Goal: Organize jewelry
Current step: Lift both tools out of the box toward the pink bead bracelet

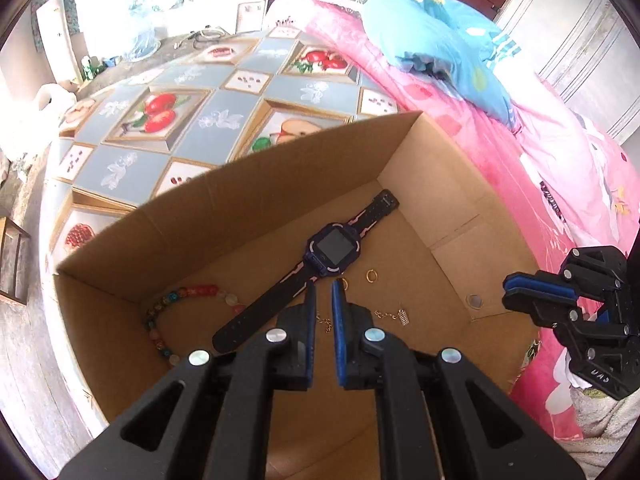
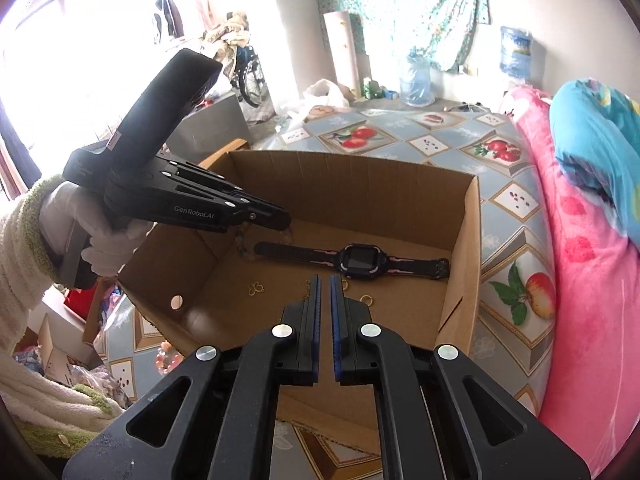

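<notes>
An open cardboard box (image 1: 248,200) (image 2: 464,248) holds a dark smartwatch (image 1: 332,246) (image 2: 360,259), a colourful bead bracelet (image 1: 188,296), small gold rings (image 1: 372,275) (image 2: 366,300), a thin gold chain (image 1: 394,315) and a gold clover piece (image 2: 256,289). My left gripper (image 1: 323,288) hangs over the box just in front of the watch, fingers nearly closed with a narrow gap, holding nothing. It also shows in the right wrist view (image 2: 280,216). My right gripper (image 2: 325,280) is over the box near the chain, narrow gap, empty; it also shows in the left wrist view (image 1: 508,288).
The box sits on a bed with a fruit-patterned cover (image 1: 192,116) (image 2: 516,200). Pink bedding (image 1: 500,128) (image 2: 584,280) and a blue pillow (image 1: 440,36) lie on the right. Pink beads (image 2: 168,356) lie outside the box at its near left.
</notes>
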Demonstrator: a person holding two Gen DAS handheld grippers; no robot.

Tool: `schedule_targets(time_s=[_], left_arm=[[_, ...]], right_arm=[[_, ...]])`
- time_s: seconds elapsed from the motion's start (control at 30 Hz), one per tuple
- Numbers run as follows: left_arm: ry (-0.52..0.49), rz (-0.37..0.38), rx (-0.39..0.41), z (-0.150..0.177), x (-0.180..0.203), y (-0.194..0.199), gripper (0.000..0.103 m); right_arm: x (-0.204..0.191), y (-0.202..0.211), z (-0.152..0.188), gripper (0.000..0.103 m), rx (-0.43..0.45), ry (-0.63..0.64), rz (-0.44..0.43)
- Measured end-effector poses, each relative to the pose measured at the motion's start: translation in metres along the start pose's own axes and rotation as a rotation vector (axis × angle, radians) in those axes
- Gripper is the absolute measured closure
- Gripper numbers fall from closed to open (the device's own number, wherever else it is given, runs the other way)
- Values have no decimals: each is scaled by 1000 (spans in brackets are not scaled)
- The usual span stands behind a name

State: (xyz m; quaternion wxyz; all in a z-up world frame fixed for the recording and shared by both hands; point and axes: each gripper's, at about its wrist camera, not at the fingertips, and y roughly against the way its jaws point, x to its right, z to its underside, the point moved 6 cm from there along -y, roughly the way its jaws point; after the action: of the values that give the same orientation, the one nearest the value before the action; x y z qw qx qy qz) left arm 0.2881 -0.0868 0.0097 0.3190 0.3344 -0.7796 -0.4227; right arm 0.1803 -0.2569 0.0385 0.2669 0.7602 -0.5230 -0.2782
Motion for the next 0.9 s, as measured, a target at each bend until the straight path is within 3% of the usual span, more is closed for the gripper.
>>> schedule_targets(time_s=[0.1,0.2,0.27,0.4,0.5,0.6,0.8,0.9], left_arm=[[-7,-9,107,4,0,39,91],[-23,-56,248,21,-2,89,88],[-48,-90,327,44,1,118,87],[-45,-118,436,106,11,147,70],[27,-90,427,151,15,139,66],[80,-51,376,184,22,114,62],[132,-17,258,209,29,47,61],[132,-45,227,214,32,27,61]], right_arm=[[2,31,3,96,87,-29,-5],[1,60,11,88,167,-50,-6],[1,78,22,82,215,-64,6],[3,94,60,70,260,-147,13],[6,91,90,67,232,-225,43],[12,77,117,64,173,-334,-11],[16,43,153,64,59,-420,1],[16,38,163,64,37,-453,7]])
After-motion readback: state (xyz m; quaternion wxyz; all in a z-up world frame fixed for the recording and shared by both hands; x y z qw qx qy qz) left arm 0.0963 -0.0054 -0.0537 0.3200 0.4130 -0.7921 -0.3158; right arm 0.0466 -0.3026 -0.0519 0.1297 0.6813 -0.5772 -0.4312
